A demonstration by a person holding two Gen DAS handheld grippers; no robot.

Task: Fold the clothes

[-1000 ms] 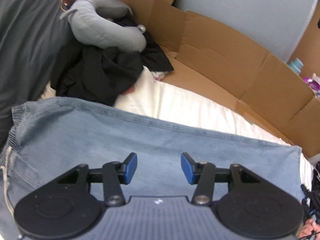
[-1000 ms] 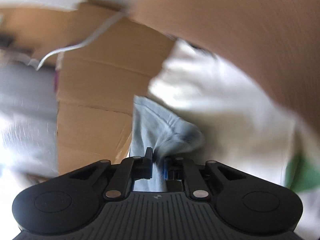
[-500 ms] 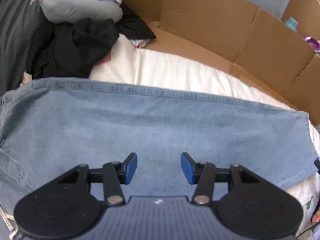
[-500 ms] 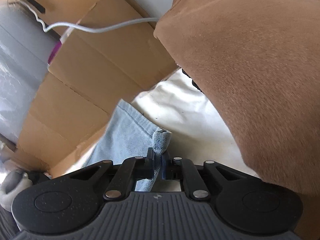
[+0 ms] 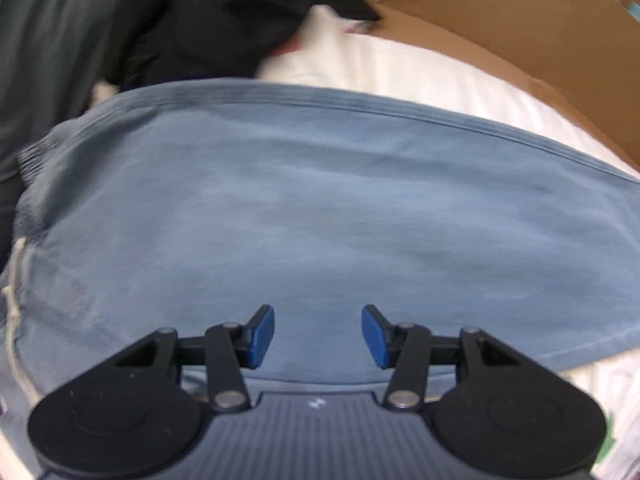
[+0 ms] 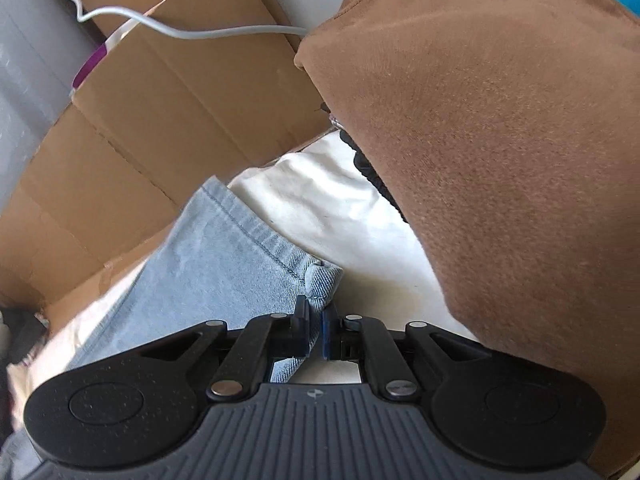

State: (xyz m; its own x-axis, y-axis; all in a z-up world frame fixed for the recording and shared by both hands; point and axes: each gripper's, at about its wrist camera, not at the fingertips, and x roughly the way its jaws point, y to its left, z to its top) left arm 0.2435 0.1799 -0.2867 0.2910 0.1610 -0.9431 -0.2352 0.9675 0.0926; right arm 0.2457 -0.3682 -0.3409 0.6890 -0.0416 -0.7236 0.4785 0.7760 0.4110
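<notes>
My right gripper [image 6: 315,330] has its jaws pinched on a hem corner of the blue jeans [image 5: 320,216], while my left gripper [image 5: 318,334] hovers above them, jaws wide and empty.

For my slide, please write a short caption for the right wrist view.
Right gripper shut on hem corner of light denim garment over white sheet.

Left wrist view motion-blurred: dark clothes pile [image 5: 224,28] indistinct. Jeans [image 5: 320,216] cut off at left edge. Brown sleeve [image 6: 500,168] hides bed's right side.
</notes>
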